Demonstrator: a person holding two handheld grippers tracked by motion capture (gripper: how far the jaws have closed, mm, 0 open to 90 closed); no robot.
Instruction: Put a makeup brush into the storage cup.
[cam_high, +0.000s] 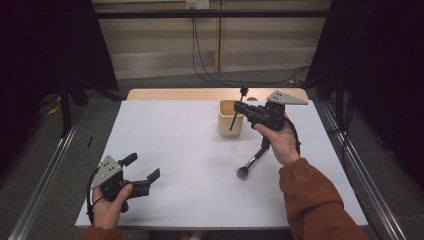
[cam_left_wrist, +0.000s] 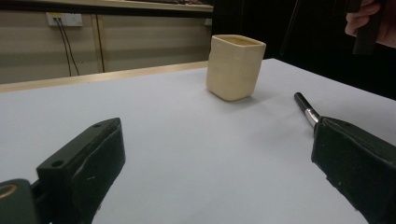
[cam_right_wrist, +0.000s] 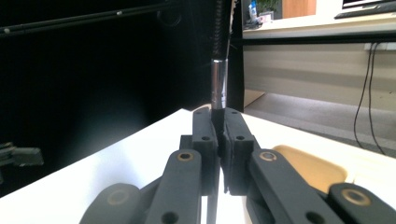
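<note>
My left gripper (cam_high: 142, 172) rests low near the front left corner of the white table (cam_high: 175, 150), its jaws standing wide apart with nothing between them. In the left gripper view the same two black jaws frame bare table surface, with the cream cup (cam_left_wrist: 235, 66) well ahead of them.

Toward the centre-right of the table lies a large brush (cam_high: 254, 160), bristle head toward me, handle angled up toward my right hand. It is untouched.

The cream cup (cam_high: 230, 118) stands upright toward the far edge of the table.

My right gripper (cam_high: 241, 111) is raised just beside the cup, on its right side. Its jaws are pressed together on a slim dark brush (cam_high: 237, 111), gripped mid-handle. The slim dark brush is tilted, its lower end at the cup's mouth. In the right gripper view the metal ferrule (cam_right_wrist: 218, 88) rises just above the clamped jaws.
</note>
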